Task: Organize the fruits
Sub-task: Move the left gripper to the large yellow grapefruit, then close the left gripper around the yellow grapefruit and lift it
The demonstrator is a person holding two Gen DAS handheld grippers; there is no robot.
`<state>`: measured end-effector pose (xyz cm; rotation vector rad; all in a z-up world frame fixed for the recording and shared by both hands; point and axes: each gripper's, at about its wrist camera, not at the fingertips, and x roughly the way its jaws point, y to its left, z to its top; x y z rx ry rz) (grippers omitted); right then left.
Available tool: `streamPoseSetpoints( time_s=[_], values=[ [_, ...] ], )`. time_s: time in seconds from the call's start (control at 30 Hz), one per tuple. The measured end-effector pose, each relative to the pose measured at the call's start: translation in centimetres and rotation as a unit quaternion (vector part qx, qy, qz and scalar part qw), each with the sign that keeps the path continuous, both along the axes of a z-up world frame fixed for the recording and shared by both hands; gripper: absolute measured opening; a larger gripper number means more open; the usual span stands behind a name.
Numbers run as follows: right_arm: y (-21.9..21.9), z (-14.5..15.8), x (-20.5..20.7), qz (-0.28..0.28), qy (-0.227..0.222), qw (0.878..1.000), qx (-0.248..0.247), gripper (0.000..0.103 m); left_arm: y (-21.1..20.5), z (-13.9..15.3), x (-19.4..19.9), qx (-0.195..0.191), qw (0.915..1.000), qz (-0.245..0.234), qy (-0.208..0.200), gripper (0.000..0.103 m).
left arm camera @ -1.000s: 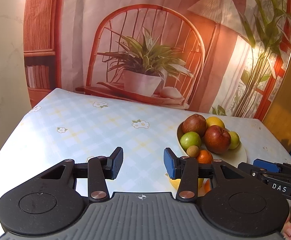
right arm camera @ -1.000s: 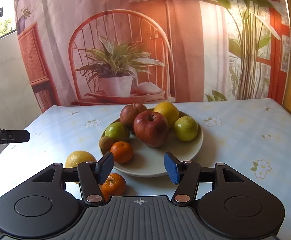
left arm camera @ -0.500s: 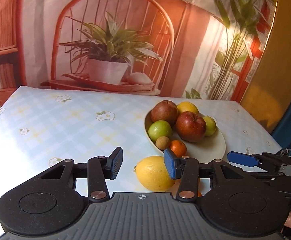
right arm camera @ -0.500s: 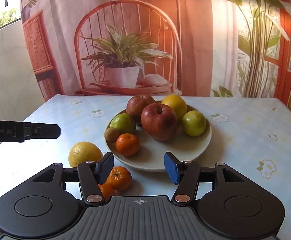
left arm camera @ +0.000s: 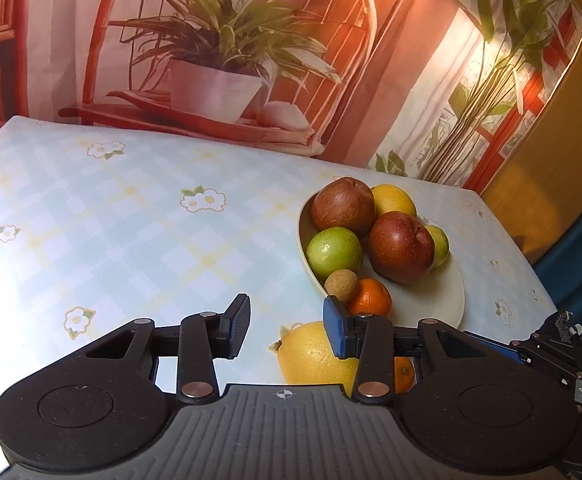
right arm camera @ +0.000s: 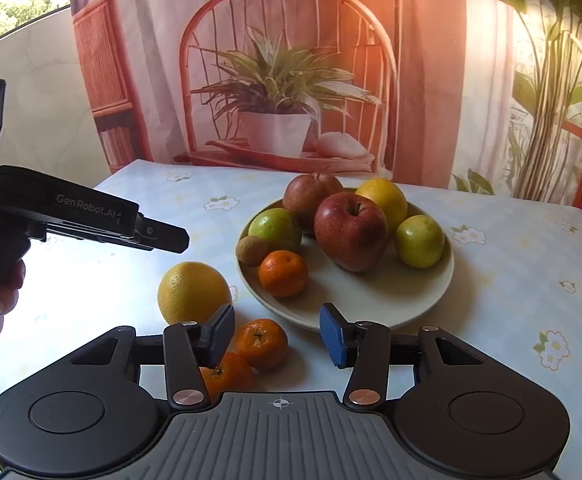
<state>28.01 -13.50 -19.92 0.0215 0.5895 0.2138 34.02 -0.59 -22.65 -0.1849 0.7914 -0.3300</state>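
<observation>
Fingers (right arm camera: 221, 334) of both grippers are closing, grasping nothing. Right gripper (right arm camera: 277, 336) frames a dimpled round tangerine (right arm camera: 261, 343). Left gripper (left arm camera: 285, 330) hovers over a pebbled yellow lemon (left arm camera: 315, 354) beside the smooth ceramic plate (right arm camera: 375, 300).

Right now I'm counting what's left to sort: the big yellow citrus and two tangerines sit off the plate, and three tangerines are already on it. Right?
Not quite. The plate holds one tangerine, not three, as the right wrist view shows. The big yellow citrus and two tangerines do sit off it.
</observation>
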Motion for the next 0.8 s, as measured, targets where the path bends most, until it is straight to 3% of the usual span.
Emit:
streamPoseSetpoints(
  time_s=[0.27,0.8],
  values=[
    [2.4,0.2,1.1,0.070,0.028,0.996,-0.037,0.044,-0.2,-0.3,0.2,0.014,0.9992,-0.038,0.004,0.039],
    [5.6,0.1,4.2,0.155,0.075,0.984,-0.056,0.045,1.7,-1.0,-0.6,-0.006,0.9992,-0.040,0.001,0.039]
  ],
)
